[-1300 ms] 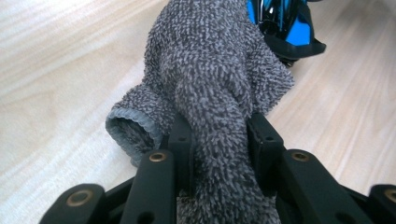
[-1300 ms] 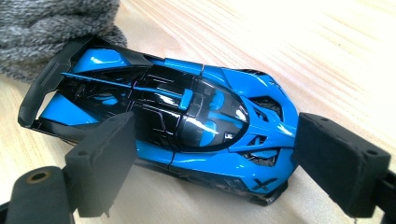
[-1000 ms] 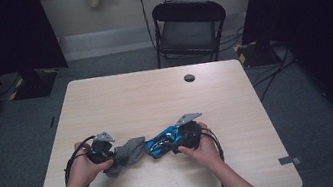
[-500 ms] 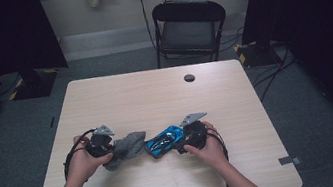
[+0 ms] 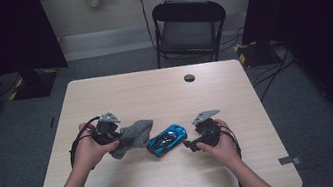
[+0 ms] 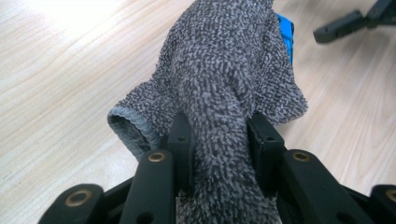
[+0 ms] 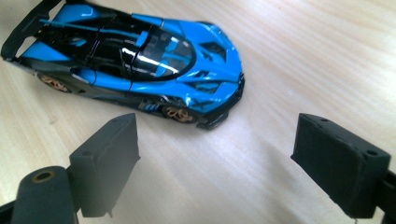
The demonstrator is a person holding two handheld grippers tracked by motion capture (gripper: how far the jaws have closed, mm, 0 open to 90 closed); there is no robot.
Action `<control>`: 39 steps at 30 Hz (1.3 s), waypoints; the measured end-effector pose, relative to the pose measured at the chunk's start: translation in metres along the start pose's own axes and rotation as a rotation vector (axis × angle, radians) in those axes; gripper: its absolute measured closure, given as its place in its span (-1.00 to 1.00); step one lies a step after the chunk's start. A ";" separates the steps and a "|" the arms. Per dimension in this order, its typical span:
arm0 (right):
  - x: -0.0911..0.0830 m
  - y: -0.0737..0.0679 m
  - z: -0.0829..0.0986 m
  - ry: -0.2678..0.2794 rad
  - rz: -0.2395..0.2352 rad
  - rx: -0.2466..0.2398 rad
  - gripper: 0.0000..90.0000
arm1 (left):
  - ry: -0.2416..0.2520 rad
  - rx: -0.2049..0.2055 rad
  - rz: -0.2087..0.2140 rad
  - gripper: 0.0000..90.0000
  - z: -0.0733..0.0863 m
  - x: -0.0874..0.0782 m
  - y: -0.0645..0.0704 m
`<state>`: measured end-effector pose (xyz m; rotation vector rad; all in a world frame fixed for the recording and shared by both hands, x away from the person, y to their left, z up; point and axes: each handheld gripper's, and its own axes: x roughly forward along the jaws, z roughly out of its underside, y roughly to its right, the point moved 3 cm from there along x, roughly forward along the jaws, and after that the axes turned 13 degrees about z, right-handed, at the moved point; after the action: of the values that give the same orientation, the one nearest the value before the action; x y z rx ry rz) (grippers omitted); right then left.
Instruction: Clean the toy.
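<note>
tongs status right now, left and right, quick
Left tongs: closed on the grey cloth.
Right tongs: open, holding nothing, just short of the blue toy car on the table.

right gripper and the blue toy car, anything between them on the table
Nothing. In the right gripper view, bare wood lies between the open right gripper and the blue toy car; the high view shows the same gap. The grey cloth is on the car's far side.
</note>
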<state>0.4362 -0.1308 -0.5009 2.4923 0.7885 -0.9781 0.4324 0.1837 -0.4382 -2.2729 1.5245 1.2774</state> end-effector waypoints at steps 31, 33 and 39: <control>-0.026 -0.030 -0.080 0.107 -0.136 -0.092 -0.69 | -0.013 0.054 0.025 0.50 -0.047 0.026 0.008; -0.025 -0.032 -0.083 0.114 -0.150 -0.087 -0.69 | -0.010 0.057 0.028 0.50 -0.049 0.029 0.010; -0.022 -0.043 -0.088 0.114 -0.158 -0.113 -0.69 | -0.021 0.066 0.033 0.50 -0.050 0.034 0.011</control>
<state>0.4419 -0.0617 -0.4292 2.4353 1.0600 -0.8217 0.4564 0.1286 -0.4258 -2.1957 1.5794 1.2366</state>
